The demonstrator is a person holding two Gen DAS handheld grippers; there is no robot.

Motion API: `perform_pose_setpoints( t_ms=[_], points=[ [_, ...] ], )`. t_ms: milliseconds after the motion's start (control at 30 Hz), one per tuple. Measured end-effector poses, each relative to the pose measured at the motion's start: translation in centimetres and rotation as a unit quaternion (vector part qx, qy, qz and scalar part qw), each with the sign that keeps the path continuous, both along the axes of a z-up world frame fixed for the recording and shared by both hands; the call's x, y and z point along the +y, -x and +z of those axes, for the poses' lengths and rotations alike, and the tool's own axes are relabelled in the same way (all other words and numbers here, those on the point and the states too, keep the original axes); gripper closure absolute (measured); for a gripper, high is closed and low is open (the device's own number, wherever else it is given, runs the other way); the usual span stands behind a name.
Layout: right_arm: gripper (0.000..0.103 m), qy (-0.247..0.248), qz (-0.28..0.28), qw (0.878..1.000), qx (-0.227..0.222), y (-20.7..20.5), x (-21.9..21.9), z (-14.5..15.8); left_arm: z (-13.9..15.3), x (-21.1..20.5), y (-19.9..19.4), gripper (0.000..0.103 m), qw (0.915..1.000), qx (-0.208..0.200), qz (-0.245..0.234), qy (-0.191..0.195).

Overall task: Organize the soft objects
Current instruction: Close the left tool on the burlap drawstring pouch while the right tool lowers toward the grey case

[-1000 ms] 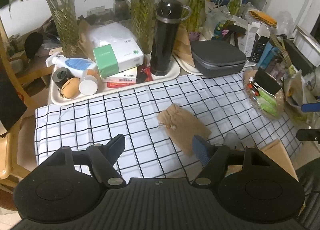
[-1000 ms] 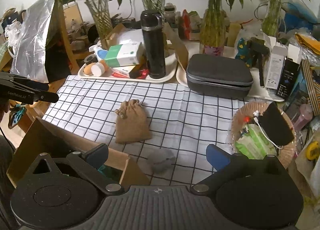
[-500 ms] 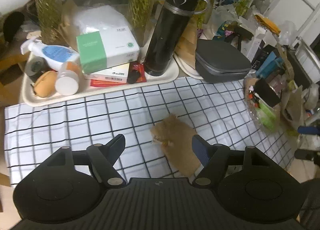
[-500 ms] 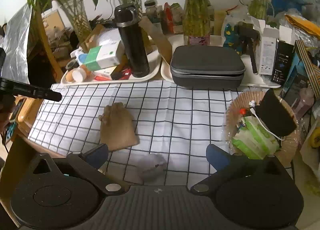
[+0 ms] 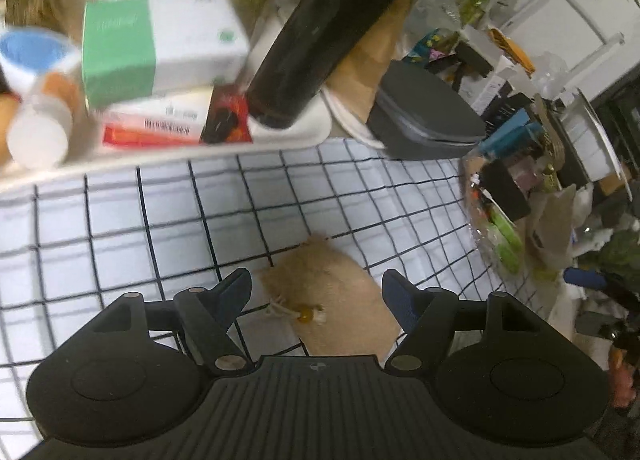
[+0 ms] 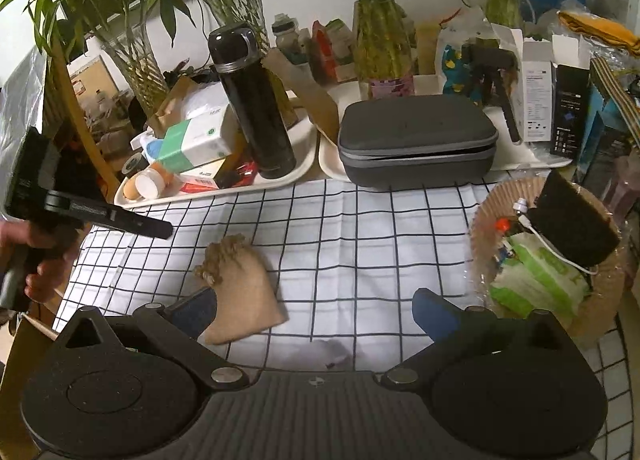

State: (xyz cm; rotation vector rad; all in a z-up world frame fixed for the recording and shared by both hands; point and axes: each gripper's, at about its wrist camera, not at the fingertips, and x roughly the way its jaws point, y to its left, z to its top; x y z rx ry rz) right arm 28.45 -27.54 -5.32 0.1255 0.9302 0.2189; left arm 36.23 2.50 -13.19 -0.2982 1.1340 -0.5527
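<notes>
Burlap drawstring pouch [image 5: 340, 296], tan and soft, lies flat on a white cloth with a black grid [image 5: 168, 219] that covers the tabletop. Its gathered neck points away from the cameras, and a cord with a small amber bead [image 5: 306, 315] trails from the neck.

In the left wrist view, the left gripper [image 5: 316, 294] hangs low over the pouch with its jaws wide apart, one blue-padded finger on each side of the pouch. Whether the pads touch the fabric cannot be told. Much of this view is blurred.

In the right wrist view, the right gripper [image 6: 316, 310] also has its jaws spread wide and holds nothing. The pouch [image 6: 240, 288] sits just beside its left finger, and a small grey fuzzy object [image 6: 332, 352] lies on the cloth between the two fingers, close to the gripper body. At the far left of this view, a hand [image 6: 36, 256] holds the handle of the left gripper, whose dark finger reaches out over the cloth above the pouch.

Behind the cloth stand a white tray [image 6: 288, 171] carrying a tall black flask [image 6: 252, 99] and a green-and-white box [image 6: 192, 143], and beside it a grey zip case [image 6: 416, 139]. A woven basket [image 6: 608, 292] of small items sits at the right edge. A cardboard box [image 6: 20, 356] shows at the lower left.
</notes>
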Motion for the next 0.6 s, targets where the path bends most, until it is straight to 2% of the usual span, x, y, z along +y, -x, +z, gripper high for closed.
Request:
perform_pose_setpoints(
  t_ms=[200, 300, 367, 400, 500, 600],
  points=[
    [0.0, 0.005, -0.012, 1.0, -0.014, -0.1, -0.2, -0.8, -3.6, 0.4, -1.4, 0.047, 0.9979, 0.051, 0.011, 0.038],
    [0.0, -0.005, -0.03, 0.999, -0.01, -0.3, -0.9, -1.2, -4.9, 0.5, -1.6, 0.049, 0.9966, 0.061, 0.019, 0.052],
    [0.0, -0.011, -0.041, 0.999, -0.008, -0.5, -1.4, -1.5, -5.4, 0.3, -1.6, 0.051, 0.997, 0.061, 0.017, 0.045],
    [0.0, -0.01, -0.043, 0.999, -0.009, -0.5, -1.5, -1.5, -5.6, 0.1, -1.5, 0.058, 0.9974, 0.06, 0.016, 0.038],
    [0.0, -0.004, -0.05, 0.999, -0.013, -0.6, -1.7, -1.6, -5.5, -0.2, -1.2, 0.063, 0.9988, 0.04, 0.012, 0.024],
    [0.0, -0.003, -0.058, 0.998, -0.013, -0.8, -1.8, -1.8, -5.1, -1.2, -0.5, 0.071, 0.9999, 0.002, -0.003, -0.013]
  ],
)
